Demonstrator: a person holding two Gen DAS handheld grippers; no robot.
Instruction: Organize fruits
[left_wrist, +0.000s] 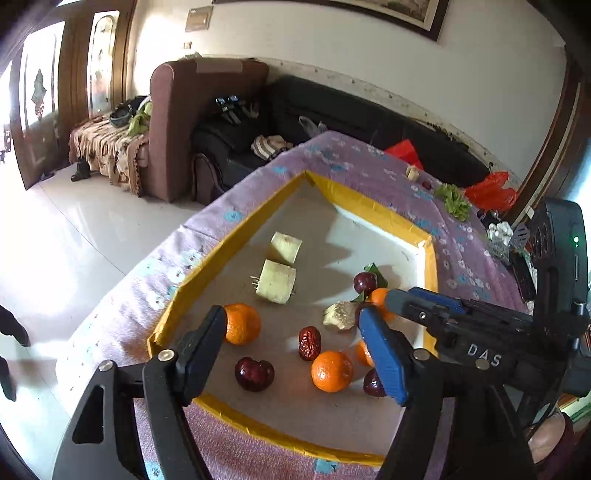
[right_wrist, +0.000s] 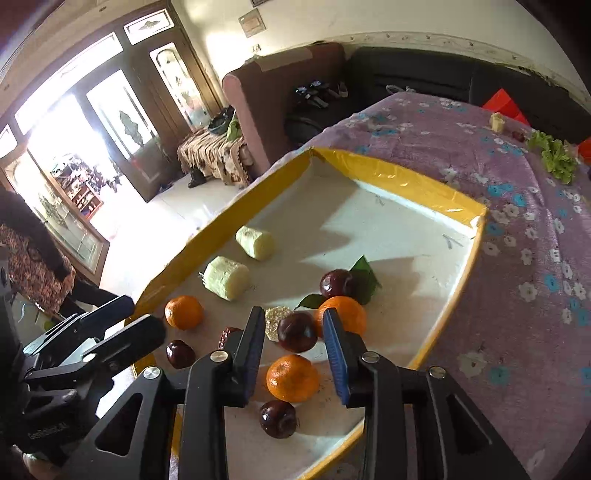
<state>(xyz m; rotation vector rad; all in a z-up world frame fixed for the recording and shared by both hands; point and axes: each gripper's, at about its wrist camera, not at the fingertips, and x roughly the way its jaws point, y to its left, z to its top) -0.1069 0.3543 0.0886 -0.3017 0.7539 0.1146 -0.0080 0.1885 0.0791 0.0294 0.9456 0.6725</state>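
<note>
We are hovering both grippers, left gripper (left_wrist: 291, 339) and right gripper (right_wrist: 293, 336), wide open and empty-jawed, over glossy tangerines (right_wrist: 292, 377) and dark cherries (right_wrist: 297, 331) in the yellow-rimmed tray (right_wrist: 406, 177).

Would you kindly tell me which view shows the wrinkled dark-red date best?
The left wrist view: the wrinkled dark-red date lies whole and unobstructed there. In the right wrist view, the date is mostly hidden behind a gripper finger.
</note>
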